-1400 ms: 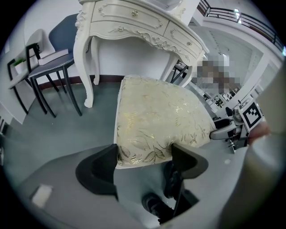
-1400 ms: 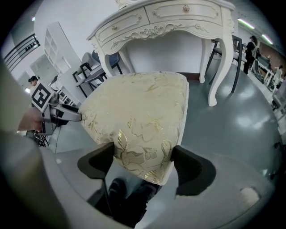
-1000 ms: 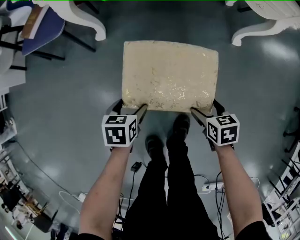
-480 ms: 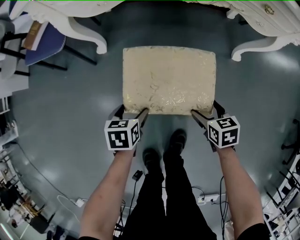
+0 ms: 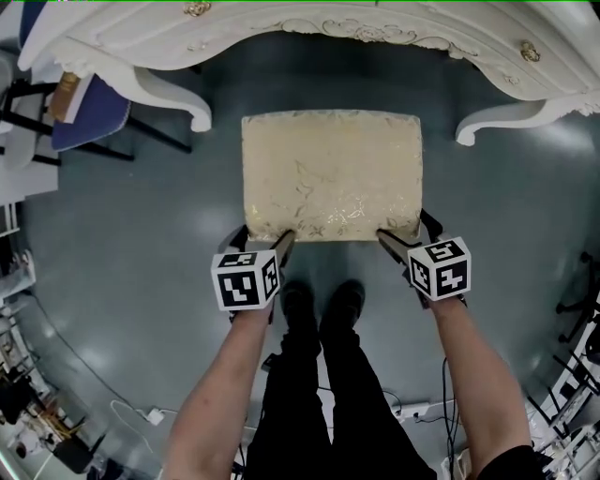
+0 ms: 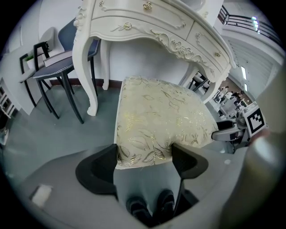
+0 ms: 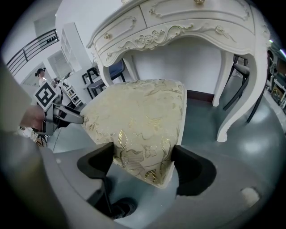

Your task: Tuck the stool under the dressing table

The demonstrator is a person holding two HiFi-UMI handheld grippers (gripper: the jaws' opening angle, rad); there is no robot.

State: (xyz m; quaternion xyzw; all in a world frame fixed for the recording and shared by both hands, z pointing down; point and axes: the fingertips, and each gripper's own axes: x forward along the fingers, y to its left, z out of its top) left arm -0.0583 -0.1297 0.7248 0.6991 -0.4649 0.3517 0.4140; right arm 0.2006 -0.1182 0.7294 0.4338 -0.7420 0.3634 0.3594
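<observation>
You are at the pushing step, by my reading. The cream rectangular stool with the gold-leaf upholstered seat [image 5: 330,173] stands on the dark grey floor [image 5: 122,234] straight ahead at 12 o'clock. Its far edge sits about level with the feet of the white carved dressing table [image 5: 281,28], so it is not yet under the top.

Your left hand-held gripper [image 5: 262,234] has its jaws spread wide around the seat's near corner at 7 o'clock, cushion filling the gap. Your right hand-held gripper [image 5: 408,232] holds the near corner at 5 o'clock the same way.

The next move calls for an even push toward 12 o'clock from both hands. Keep the seat square between the curved left leg [image 5: 178,98] at 10 o'clock and the curved right leg [image 5: 497,117] at 2 o'clock, which looks the nearer.
</observation>
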